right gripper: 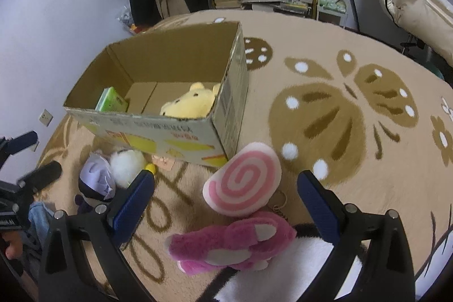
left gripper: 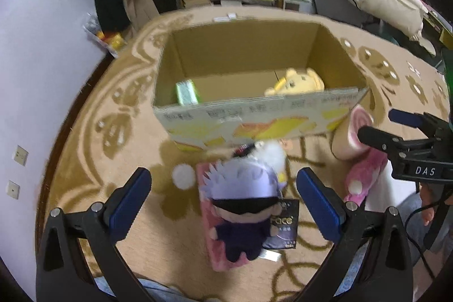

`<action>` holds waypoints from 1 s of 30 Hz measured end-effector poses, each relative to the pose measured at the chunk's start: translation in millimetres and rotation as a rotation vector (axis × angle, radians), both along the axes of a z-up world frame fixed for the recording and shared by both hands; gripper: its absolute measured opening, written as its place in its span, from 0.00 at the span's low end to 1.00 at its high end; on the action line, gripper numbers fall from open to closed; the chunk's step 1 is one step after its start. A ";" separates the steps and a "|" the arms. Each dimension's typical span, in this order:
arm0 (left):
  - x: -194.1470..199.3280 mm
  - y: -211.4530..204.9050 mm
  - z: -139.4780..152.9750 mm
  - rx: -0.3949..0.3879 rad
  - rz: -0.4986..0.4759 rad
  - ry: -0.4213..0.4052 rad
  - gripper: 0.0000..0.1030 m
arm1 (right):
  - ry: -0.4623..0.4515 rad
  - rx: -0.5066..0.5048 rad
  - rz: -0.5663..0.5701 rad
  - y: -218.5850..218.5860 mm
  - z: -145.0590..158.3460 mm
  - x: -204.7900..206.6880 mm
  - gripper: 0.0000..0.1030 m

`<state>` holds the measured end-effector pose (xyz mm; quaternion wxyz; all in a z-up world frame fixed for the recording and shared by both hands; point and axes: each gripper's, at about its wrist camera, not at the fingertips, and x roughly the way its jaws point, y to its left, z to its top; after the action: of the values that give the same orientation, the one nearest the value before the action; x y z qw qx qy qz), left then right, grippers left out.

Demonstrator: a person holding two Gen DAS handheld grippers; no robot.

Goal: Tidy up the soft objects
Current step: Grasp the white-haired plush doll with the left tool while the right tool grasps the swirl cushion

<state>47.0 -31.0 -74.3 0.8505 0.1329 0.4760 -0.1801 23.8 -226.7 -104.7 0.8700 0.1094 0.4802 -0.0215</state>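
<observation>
In the left wrist view, the left gripper [left gripper: 223, 198] hovers with its jaws spread wide around a blindfolded, lilac-haired plush doll [left gripper: 243, 212] lying on a pink pack [left gripper: 211, 231] at lower centre. Above it an open cardboard box [left gripper: 254, 115] holds a yellow plush [left gripper: 297, 82] and a green packet [left gripper: 186, 92]. In the right wrist view, the right gripper [right gripper: 226, 200] is likewise wide apart and empty, over a pink spiral cushion [right gripper: 243, 179] and a magenta plush [right gripper: 235, 244] on the beige carpet [right gripper: 368, 188].
</observation>
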 end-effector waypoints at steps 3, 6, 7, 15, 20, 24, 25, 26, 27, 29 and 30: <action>0.1 -5.0 -13.7 0.041 -0.009 0.027 0.98 | 0.022 -0.008 0.004 1.3 -8.5 4.6 1.00; 2.4 -7.3 -23.7 0.038 -0.019 0.068 0.98 | 0.019 -0.014 0.006 4.0 -11.1 7.0 1.00; 2.8 -7.9 -26.1 0.036 -0.021 0.077 0.98 | 0.023 -0.014 0.007 4.4 -12.2 8.3 1.00; 6.6 -13.1 -40.3 0.052 -0.033 0.115 0.98 | 0.054 -0.009 -0.003 2.7 -24.0 17.0 1.00; 8.9 -19.2 -50.4 0.092 -0.040 0.133 0.89 | 0.066 -0.002 -0.005 2.9 -29.6 20.6 1.00; 11.9 -20.2 -54.4 0.090 -0.035 0.145 0.86 | 0.065 0.000 -0.004 2.5 -30.6 22.5 0.97; 12.3 -21.0 -55.7 0.089 -0.037 0.151 0.81 | 0.066 -0.001 -0.006 1.9 -31.3 23.4 0.95; 12.7 -21.7 -57.5 0.088 -0.040 0.161 0.79 | 0.067 -0.002 -0.007 1.6 -31.9 24.2 0.95; 13.5 -22.3 -59.2 0.085 -0.043 0.174 0.76 | 0.069 -0.004 -0.010 0.9 -32.7 25.0 0.94; 13.7 -23.0 -64.0 0.081 -0.038 0.190 0.71 | 0.070 -0.002 -0.014 0.4 -33.7 26.3 0.93; 14.2 -22.4 -64.8 0.083 -0.036 0.189 0.69 | 0.071 -0.002 -0.016 0.2 -34.3 26.8 0.93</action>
<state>61.2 -53.5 -139.1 0.7920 0.1590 0.5588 -0.1874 50.6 -226.5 -139.0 0.8522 0.1118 0.5100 -0.0328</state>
